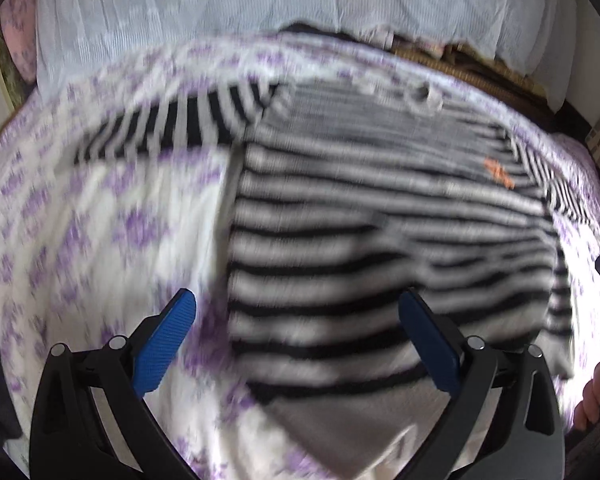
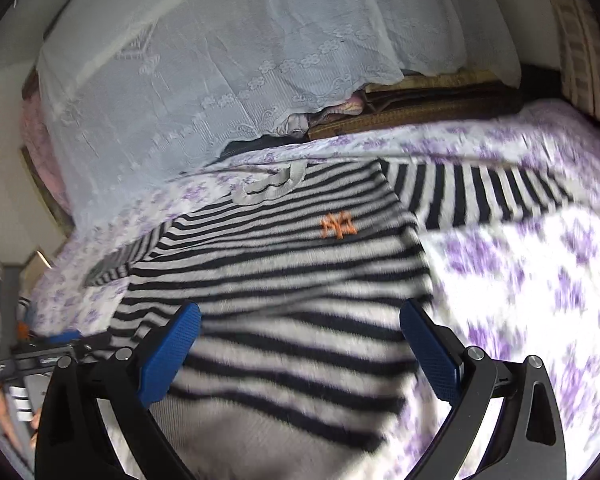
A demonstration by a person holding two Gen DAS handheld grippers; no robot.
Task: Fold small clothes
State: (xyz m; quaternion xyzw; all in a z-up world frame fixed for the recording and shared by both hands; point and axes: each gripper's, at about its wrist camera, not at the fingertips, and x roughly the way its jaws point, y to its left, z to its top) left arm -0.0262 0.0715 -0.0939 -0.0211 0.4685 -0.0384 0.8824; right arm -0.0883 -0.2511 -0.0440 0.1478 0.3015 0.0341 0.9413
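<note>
A small black-and-white striped sweater (image 1: 380,216) with a grey hem, grey collar and an orange logo (image 1: 499,173) lies spread flat on a purple-flowered bedsheet (image 1: 80,216). One sleeve (image 1: 172,128) stretches out to the left. My left gripper (image 1: 298,320) is open and empty above the sweater's lower left edge. In the right wrist view the sweater (image 2: 284,280) fills the middle, its logo (image 2: 339,225) up centre and a sleeve (image 2: 480,192) out to the right. My right gripper (image 2: 300,332) is open and empty over the sweater's lower part.
A white lace cloth (image 2: 220,60) covers a pile at the head of the bed. Brown folded bedding (image 2: 420,112) lies behind the sheet. The other gripper's body (image 2: 28,356) shows at the left edge of the right wrist view. A hand (image 1: 596,388) shows at the left view's right edge.
</note>
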